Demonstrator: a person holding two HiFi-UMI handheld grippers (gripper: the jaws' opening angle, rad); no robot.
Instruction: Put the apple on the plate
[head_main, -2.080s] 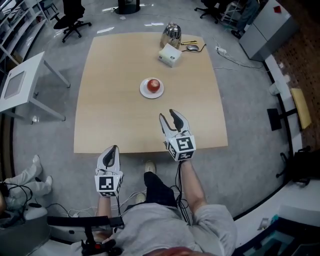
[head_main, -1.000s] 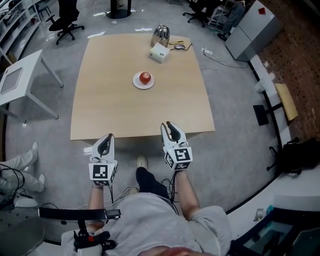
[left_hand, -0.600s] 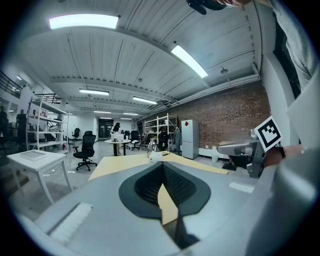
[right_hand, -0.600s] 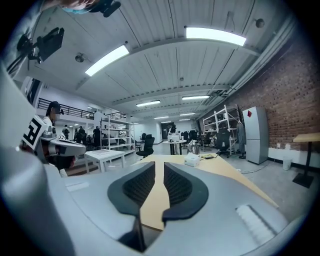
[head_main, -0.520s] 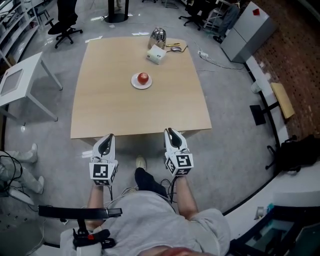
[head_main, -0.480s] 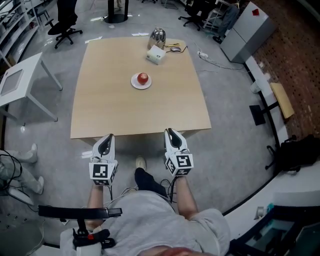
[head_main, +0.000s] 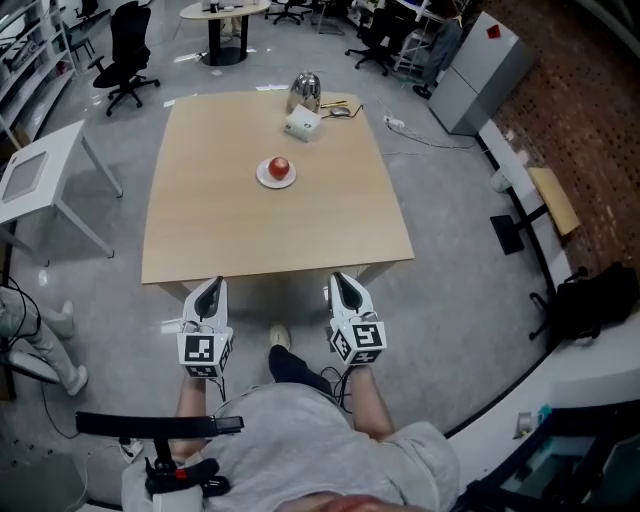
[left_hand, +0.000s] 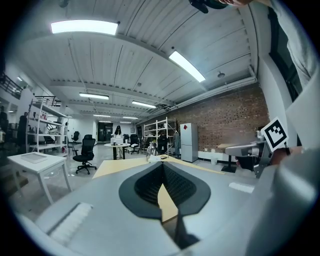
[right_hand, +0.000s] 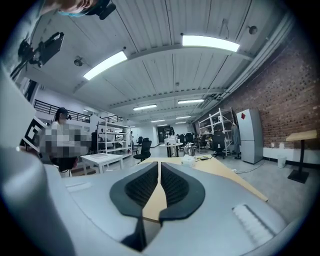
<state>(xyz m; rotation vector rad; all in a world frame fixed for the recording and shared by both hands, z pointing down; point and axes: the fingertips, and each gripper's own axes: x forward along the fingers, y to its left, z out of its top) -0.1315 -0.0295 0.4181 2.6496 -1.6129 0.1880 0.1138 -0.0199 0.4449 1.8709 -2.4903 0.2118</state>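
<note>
Head view looks steeply down on the table (head_main: 220, 220), upper frame; both gripper views face level across it.

red apple (head_main: 279, 166) upright on small white plate (head_main: 266, 179), mid-table

A square table (head_main: 300, 235) with a pale wooden top stands on the grey floor. A small white plate (head_main: 263, 180) sits on it, a little beyond the middle, well apart from every edge. Near the far edge lies a white box (head_main: 301, 123), set at an angle to the table's sides. Just behind the box stands a shiny metal pot (head_main: 304, 89). To the right of those two, by the far right corner, lies a small dark object (head_main: 342, 111) too small to identify. The near half of the top is bare wood.
</note>
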